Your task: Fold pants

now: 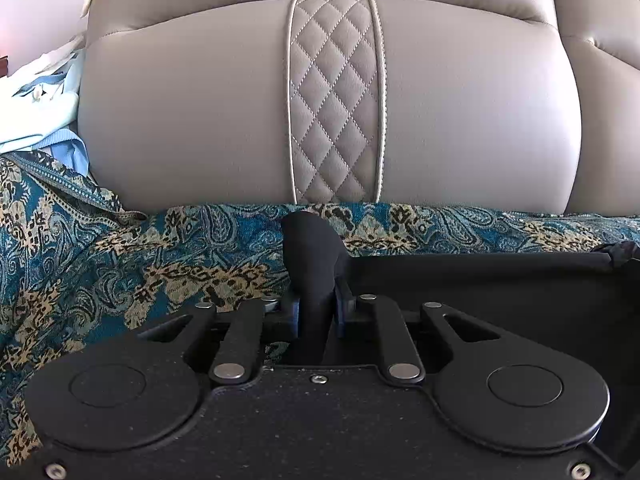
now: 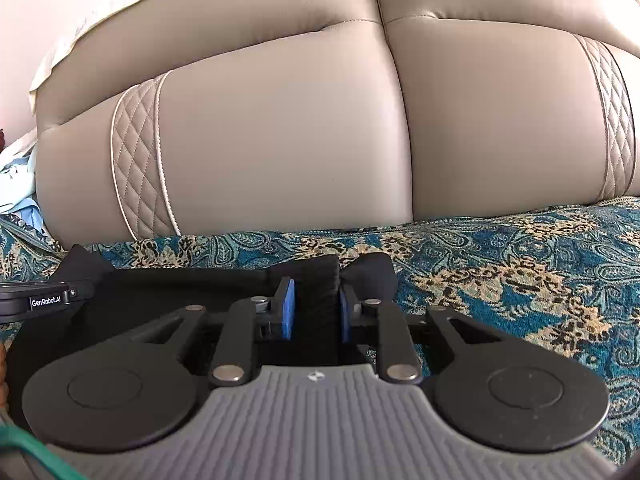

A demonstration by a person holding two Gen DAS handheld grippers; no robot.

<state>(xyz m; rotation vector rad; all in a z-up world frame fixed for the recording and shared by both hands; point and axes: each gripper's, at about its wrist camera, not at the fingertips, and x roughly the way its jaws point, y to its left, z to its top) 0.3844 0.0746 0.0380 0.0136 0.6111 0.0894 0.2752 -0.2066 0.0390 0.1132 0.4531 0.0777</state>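
The black pants [image 1: 480,292] lie on a teal patterned cover [image 1: 120,264] on the sofa seat. My left gripper [image 1: 316,300] is shut on a bunched fold of the pants that sticks up between the blue pads. In the right wrist view the pants [image 2: 180,284] stretch to the left, and my right gripper [image 2: 316,308] is shut on a pinched bunch of the black fabric between its blue pads [image 2: 288,312]. The left gripper's body [image 2: 40,302] shows at the left edge of that view.
The beige leather sofa backrest [image 1: 200,120] with a quilted strip [image 1: 336,100] rises just behind the pants. Light blue clothes [image 1: 44,116] are piled at the far left of the seat. The patterned cover [image 2: 520,280] spreads to the right.
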